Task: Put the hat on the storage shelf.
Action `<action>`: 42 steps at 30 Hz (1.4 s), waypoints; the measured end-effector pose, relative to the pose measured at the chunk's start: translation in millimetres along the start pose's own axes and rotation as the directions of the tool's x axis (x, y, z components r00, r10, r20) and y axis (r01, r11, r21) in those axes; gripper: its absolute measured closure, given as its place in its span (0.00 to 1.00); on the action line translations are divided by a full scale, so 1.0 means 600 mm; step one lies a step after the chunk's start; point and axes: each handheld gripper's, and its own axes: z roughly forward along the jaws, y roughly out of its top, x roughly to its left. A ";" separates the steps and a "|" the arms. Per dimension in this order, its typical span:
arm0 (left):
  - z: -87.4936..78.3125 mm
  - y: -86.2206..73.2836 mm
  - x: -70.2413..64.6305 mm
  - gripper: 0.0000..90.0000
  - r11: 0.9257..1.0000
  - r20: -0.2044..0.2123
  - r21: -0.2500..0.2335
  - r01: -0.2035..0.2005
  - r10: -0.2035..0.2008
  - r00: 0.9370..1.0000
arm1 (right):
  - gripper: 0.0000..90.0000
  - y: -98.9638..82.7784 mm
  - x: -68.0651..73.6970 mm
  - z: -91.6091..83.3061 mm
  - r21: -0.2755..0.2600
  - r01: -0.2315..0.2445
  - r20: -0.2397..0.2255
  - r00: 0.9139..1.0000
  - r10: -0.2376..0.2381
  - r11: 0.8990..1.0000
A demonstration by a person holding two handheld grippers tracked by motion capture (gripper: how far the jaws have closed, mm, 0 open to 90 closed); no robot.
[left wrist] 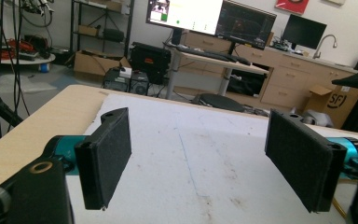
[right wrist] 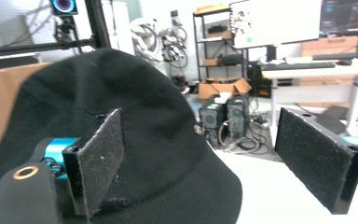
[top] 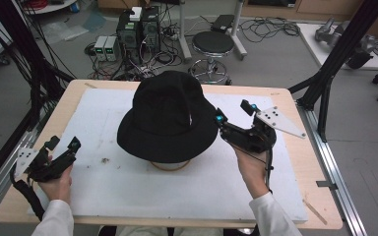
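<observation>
Black hat (top: 169,117) beside wide-open right tongs (top: 233,113), seemingly untouched; left tongs (top: 63,143) open, empty.

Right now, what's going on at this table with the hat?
A person holds a two-jaw gripper in each hand over a white mat. A black bucket hat sits on a round stand in the middle. The right gripper is at the hat's right brim, jaws open, gripping nothing. The left gripper waits open near the table's left edge, away from the hat.
</observation>
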 end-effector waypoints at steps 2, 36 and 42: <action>0.000 0.000 0.000 0.25 1.000 -0.002 0.002 -0.002 0.002 1.000 | 0.17 -0.006 -0.015 -0.010 0.022 0.004 0.036 0.999 -0.004 1.000; 0.009 -0.001 -0.003 0.26 1.000 0.006 0.004 0.005 -0.005 1.000 | 0.15 -0.150 -0.101 -0.048 0.191 -0.120 0.253 0.965 0.069 0.974; 0.009 -0.002 -0.004 0.26 1.000 0.004 0.002 0.005 -0.005 1.000 | 0.15 -0.169 -0.104 -0.049 0.187 -0.081 0.263 0.964 0.029 0.979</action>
